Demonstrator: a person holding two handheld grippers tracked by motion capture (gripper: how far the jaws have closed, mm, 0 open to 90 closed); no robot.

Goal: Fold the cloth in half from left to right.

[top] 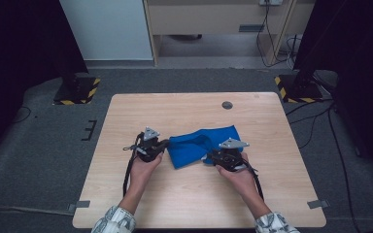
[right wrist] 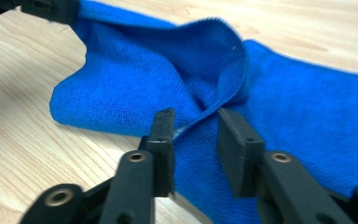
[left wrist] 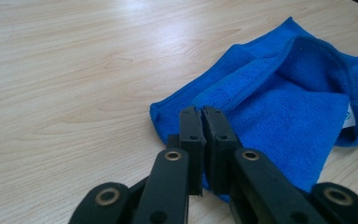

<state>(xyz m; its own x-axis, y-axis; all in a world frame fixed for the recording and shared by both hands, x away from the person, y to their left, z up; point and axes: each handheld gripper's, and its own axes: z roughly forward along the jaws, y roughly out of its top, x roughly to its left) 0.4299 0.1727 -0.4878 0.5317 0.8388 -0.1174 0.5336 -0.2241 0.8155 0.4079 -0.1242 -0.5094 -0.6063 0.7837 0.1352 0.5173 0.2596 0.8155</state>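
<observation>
terry pile covers the blue microfibre cloth (top: 204, 144), crumpled and folded over itself with stitched hems, lying at the middle of the pale wood-grain laminate table (top: 184, 204). the left gripper (left wrist: 202, 122), black hard plastic, has its jaws pressed together at the cloth's near corner; whether any fabric is pinched between them is hard to make out. the right gripper (right wrist: 195, 122) stands with its jaws parted above a raised fold, its pads not pressing on it. grey carpet (top: 39, 160) surrounds the table, with yellow-black striped stand bases (top: 76, 90) beyond. the cloth's white label sits half hidden at an edge.
</observation>
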